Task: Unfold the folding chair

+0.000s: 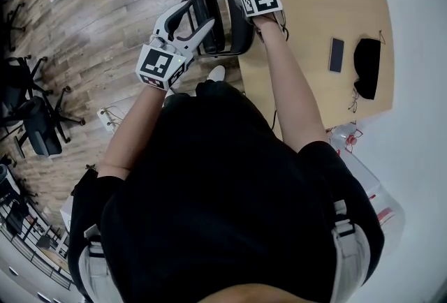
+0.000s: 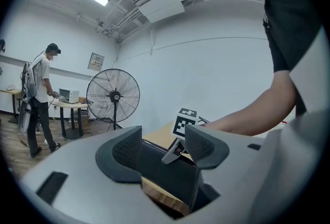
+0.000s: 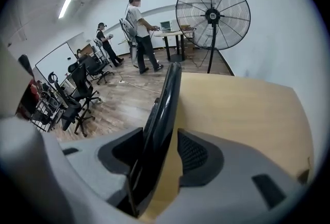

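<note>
1. Black plastic on a dark frame: the chair [image 1: 222, 12], still folded flat. It stands upright on the wooden floor [image 1: 105, 8], hard against the near edge of the table [image 1: 307, 8], straight ahead of me and below both hands.
2. Left gripper [image 2: 164, 146]: jaws about half apart and clamped on a black panel of the chair. In the left gripper view the panel fills the gap from pad to pad. This gripper sits on the floor side of the chair.
3. Right gripper [image 3: 161, 153]: jaws wide, straddling a thin black edge of the chair on the table side. The edge lies close against the left-hand pad, and a strip of table shows between it and the other pad. I judge it around the edge, not pressing.
4. Governing relation: that edge runs lengthways straight away from the right jaws, in line with the slot between them. Nothing needs turning; as I read it, closing alone would take the grip.
5. Nearer hand: the left, which already has the chair; the right is one squeeze short.
6. Step in hand, by my judgement: seat the right grip, then draw the two panels apart.
7. Risk: the table stands tight behind the chair, leaving little room on that side.
8. Also present: a standing fan [image 3: 212, 14] across the room and a phone [image 1: 336, 54] on the table, well apart from the work.
</note>
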Action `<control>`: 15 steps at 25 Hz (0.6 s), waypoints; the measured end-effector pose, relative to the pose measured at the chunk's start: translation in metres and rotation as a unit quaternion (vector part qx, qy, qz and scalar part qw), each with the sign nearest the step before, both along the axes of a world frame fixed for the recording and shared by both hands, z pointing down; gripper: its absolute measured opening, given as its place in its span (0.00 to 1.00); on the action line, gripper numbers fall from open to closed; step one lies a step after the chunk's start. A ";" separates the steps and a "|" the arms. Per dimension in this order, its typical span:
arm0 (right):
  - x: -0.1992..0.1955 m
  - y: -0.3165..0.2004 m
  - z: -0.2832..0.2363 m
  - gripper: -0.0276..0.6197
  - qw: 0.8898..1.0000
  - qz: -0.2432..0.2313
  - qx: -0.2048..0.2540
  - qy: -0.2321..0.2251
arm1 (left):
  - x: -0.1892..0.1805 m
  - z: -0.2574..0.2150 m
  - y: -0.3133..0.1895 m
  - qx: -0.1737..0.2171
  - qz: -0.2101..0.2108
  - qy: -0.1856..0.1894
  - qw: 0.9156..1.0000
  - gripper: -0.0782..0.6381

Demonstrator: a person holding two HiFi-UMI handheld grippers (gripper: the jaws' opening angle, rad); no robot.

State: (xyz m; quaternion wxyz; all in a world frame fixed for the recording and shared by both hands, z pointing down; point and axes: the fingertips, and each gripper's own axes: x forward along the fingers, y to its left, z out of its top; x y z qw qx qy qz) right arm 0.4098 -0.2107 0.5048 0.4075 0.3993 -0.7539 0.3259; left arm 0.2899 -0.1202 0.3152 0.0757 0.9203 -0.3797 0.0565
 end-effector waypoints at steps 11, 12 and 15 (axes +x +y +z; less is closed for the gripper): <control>-0.004 0.001 0.010 0.24 0.998 0.032 -0.048 -0.017 | -0.011 0.005 -0.001 -0.005 -0.013 0.000 1.000 0.46; -0.004 0.001 0.010 0.24 0.998 0.036 -0.047 -0.018 | -0.014 0.005 -0.001 -0.005 -0.016 0.000 1.000 0.46; -0.004 -0.001 0.011 0.23 0.998 0.047 -0.046 -0.018 | -0.026 0.005 -0.004 -0.006 -0.021 -0.001 1.000 0.46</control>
